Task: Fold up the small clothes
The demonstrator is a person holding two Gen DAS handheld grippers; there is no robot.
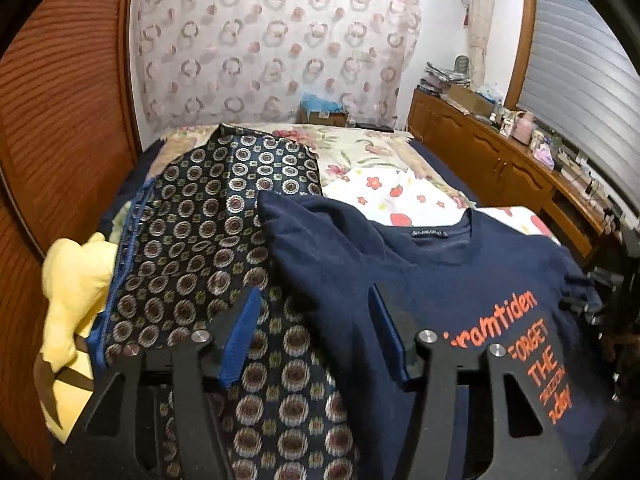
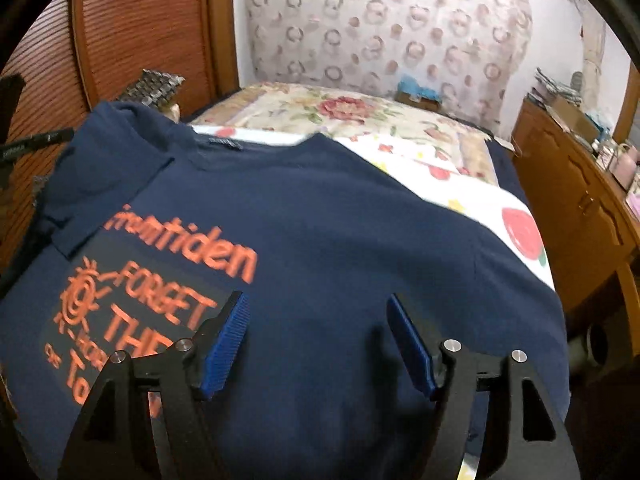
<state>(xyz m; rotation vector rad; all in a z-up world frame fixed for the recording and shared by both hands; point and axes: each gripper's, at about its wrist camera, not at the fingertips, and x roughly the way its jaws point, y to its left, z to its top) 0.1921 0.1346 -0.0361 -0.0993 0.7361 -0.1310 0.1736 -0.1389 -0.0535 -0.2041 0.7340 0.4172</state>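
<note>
Spread over the near part of a bed (image 1: 400, 196), front up: a navy T-shirt (image 1: 420, 272), collar toward the far end, orange lettering across the chest. Same T-shirt (image 2: 340, 220) fills most of the right wrist view, with its right edge lying on a white sheet printed with red flowers (image 2: 516, 232).

Left of the shirt, partly under its sleeve: a dark patterned cloth (image 1: 192, 216) with ring motifs and a blue stitched edge. Farther left, at the bed's edge: a crumpled yellow garment (image 1: 76, 292).

Left gripper (image 1: 314, 304): spread, blue pads apart, nothing pinched. Poised over the shirt's left edge, where the sleeve meets the patterned cloth; left pad above the patterned cloth, right pad above navy fabric. Contact with the cloth not clear from this angle.

Right gripper (image 2: 318, 314): spread wide, nothing between the blue pads, above the plain navy area right of the lettering. Touching or just above, hard to say.

Beyond the shirt, on the far part of the bed: a cream floral cover (image 2: 340, 112). At the far wall: a curtain (image 1: 272, 40) with pink ring patterns. Along the left: a brown slatted door (image 1: 60, 120). Along the right: a wooden cabinet (image 1: 492, 152), its top crowded with small items too blurred to name.
</note>
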